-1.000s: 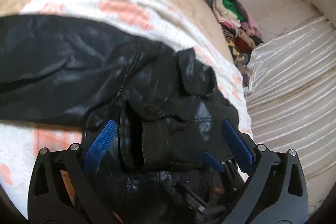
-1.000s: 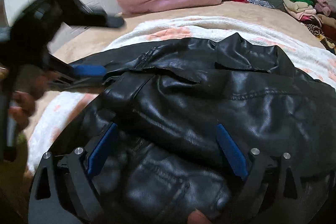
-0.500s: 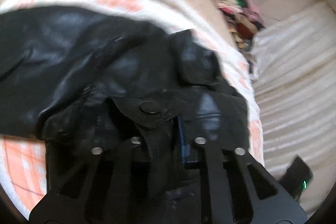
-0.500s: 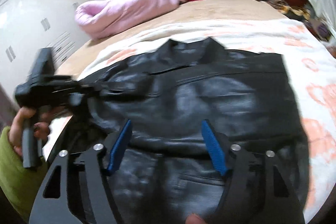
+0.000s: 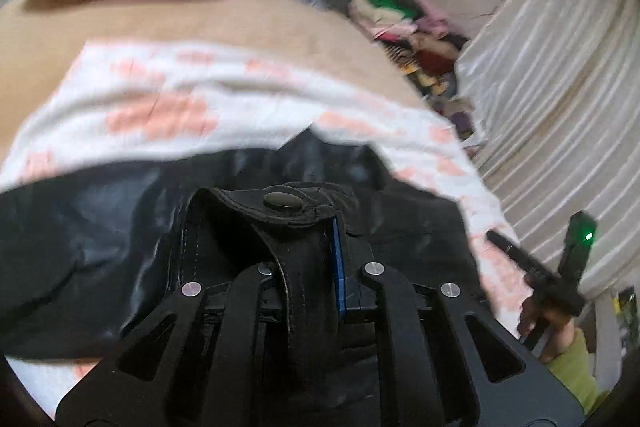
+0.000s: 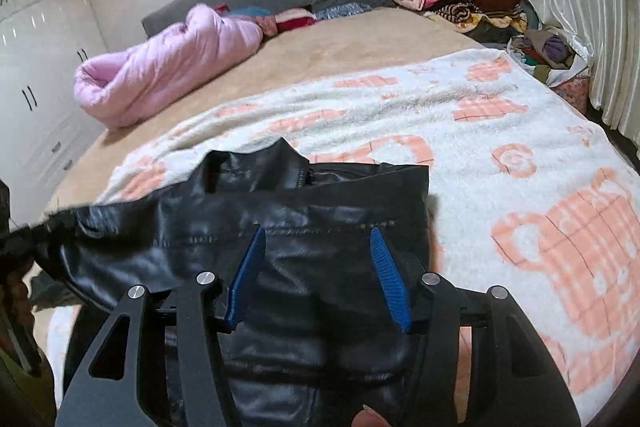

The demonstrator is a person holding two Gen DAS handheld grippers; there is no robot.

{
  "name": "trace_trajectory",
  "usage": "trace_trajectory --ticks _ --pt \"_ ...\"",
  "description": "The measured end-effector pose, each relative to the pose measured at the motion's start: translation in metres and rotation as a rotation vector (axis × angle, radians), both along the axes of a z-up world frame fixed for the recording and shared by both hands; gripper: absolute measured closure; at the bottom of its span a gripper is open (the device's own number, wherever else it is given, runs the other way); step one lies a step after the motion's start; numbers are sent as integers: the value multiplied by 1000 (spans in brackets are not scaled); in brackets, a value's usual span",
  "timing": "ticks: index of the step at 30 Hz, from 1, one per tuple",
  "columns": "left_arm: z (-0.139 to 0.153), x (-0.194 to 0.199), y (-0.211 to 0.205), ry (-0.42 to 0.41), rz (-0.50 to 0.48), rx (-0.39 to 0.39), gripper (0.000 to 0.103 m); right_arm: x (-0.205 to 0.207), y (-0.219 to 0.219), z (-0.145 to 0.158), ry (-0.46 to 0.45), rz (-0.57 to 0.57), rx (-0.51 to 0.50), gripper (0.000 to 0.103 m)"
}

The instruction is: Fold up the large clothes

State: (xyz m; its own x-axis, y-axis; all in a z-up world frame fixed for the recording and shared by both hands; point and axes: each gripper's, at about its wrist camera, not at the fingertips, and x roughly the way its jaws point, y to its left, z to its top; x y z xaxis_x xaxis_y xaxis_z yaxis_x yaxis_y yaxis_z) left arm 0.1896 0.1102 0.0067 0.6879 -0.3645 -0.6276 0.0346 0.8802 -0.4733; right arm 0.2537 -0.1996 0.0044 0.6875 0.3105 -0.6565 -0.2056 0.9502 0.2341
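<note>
jacket: black leather jacket [image 6: 280, 247] lies on the patterned blanket [image 6: 520, 155] on the bed [image 6: 340, 55], collar at the far side, body running toward the near edge.
left gripper: left gripper [image 5: 320, 247] fingers clamped tight on a snap tab [image 5: 280, 211] at the jacket edge, tab lifted off the blanket.
right gripper: right gripper [image 6: 316, 275] fingers about half open and closing; jacket panel lies between and under them, pads not yet pressing on it.
step: likely grabbing two edges to lift and fold the jacket over.
risk 1: left grip is on a narrow tab only; the leather's weight could pull it out on the lift.
risk 2: right fingers may close on the smooth top layer alone and slip, so the fold goes skewed.
risk 3: blanket could bunch up with the jacket if the pull drags low.
vs one second ago: left fingers were wide open around the jacket, now shut on the tab; right fingers were wide open, now narrower, and sit nearer the jacket's right edge.
</note>
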Motion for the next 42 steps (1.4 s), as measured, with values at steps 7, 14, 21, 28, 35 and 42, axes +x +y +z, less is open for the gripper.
trace_trajectory --ticks 7,14,21,28,35,42 --pt "-50 4 12 100 57 54 98 28 4 -27 72 17 -44 50" --pt "-74 7 25 145 77 22 92 49 -17 -71 170 -51 -137 50" --pt "-61 0 24 122 84 12 81 36 -19 -59 121 -46 -110 49" --pt "-12 -32 24 16 169 148 70 -5 -9 -28 51 28 -39 41" --pt "-5 -40 -23 36 43 206 66 -35 13 -26 64 86 -12 40" --pt "-70 -30 -37 208 52 303 57 -52 29 -25 55 123 -35 34"
